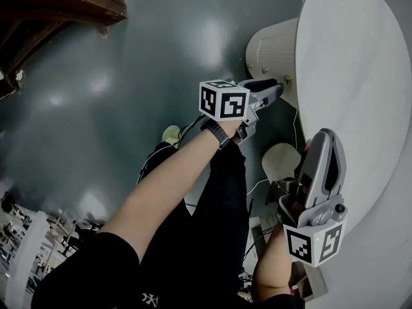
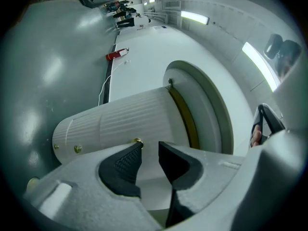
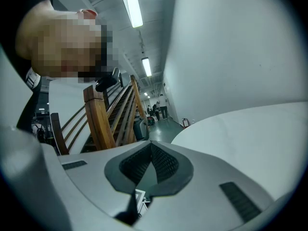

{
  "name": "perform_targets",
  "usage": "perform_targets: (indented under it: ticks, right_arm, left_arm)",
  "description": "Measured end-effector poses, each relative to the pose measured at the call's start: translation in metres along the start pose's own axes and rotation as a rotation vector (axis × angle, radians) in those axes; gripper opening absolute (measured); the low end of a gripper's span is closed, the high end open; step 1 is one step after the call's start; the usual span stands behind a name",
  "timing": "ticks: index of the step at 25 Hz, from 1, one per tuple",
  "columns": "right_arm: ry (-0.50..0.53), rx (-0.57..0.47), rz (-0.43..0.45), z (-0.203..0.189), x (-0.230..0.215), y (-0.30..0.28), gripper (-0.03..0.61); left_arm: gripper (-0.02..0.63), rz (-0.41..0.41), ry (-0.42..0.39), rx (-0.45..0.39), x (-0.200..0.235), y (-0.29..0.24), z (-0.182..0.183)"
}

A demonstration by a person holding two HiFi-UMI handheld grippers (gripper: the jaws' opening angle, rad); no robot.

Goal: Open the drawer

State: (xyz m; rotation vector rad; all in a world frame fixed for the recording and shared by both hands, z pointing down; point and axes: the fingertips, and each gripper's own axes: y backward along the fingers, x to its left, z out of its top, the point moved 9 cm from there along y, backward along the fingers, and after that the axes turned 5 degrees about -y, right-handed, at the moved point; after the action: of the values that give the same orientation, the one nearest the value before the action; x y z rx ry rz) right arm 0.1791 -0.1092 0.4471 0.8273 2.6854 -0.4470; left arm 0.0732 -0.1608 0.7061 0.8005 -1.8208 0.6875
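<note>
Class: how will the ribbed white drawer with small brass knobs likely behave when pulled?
The ribbed drawer looks rigid, so it probably slides rather than flexes. Its brass knob is small and shiny, so a grip may slip.

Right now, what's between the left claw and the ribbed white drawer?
Nothing. In the left gripper view the open left claw looks straight onto the drawer, with only its ribbed front showing in the gap and a brass knob at the claw's tip.
</note>
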Motion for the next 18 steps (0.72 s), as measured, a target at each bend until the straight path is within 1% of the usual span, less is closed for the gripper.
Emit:
perform_targets:
  ticks: [7,14,18]
  right_arm:
    - [-0.009,-0.002,0.000,-0.003,-0.008,-0.003,0.015]
    - [-0.009,0.000,0.006,-0.006,-0.012,-0.003,0.015]
    - [-0.011,0.004,-0.002,-0.005,-0.015,-0.004,0.015]
  left_arm:
    - [0.130,-0.013,0.031,0.013,0.017,-0.023,-0.005]
    - [0.133,-0.049,0.062,0.004,0.028,-0.042,-0.009]
    - [0.132,-0.076,0.071,0.020,0.030,-0.053,-0.010]
